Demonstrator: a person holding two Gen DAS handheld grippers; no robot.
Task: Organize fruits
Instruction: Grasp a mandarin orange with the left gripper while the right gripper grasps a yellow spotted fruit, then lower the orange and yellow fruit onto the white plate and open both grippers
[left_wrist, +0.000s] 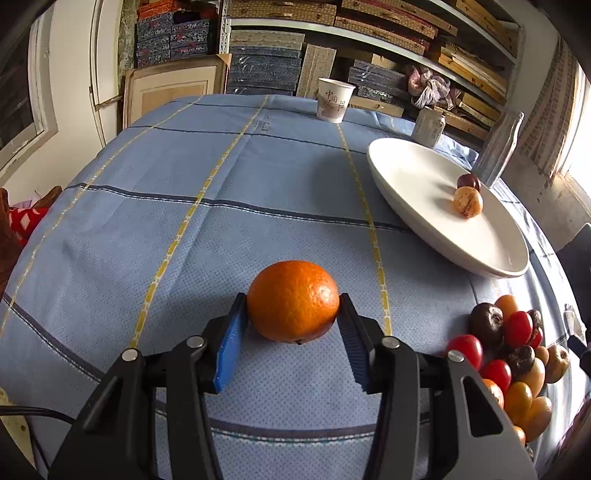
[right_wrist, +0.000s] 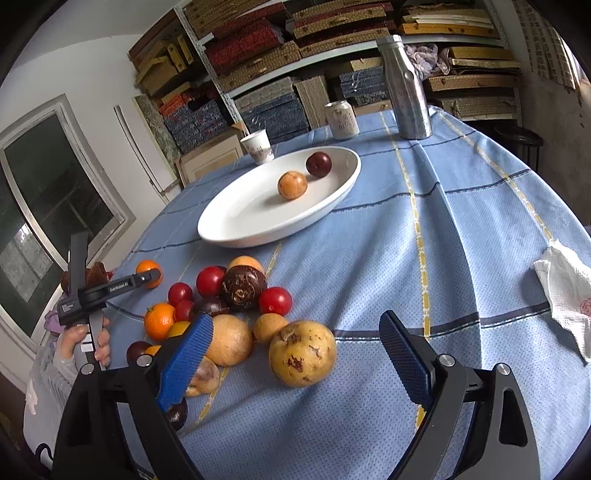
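1. left gripper (left_wrist: 293, 314) clamped on orange (left_wrist: 293, 300), both blue pads touching its sides; orange sits on blue tablecloth (left_wrist: 184, 229)
2. right gripper (right_wrist: 295, 343) jaws wide apart, gripping nothing, just above spotted yellow fruit (right_wrist: 303, 353)
3. fruit pile (right_wrist: 221, 310) near white plate (right_wrist: 236, 221); plate holds tan fruit (right_wrist: 292, 185) and dark plum (right_wrist: 318, 164)

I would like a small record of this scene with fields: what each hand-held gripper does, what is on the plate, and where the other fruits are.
left hand-held gripper: closed on the orange, which rests on the tablecloth
right hand-held gripper: open, holds nothing, above the yellow pear
white plate: one dark plum, one tan round fruit
fruit pile: on the cloth, beside the plate
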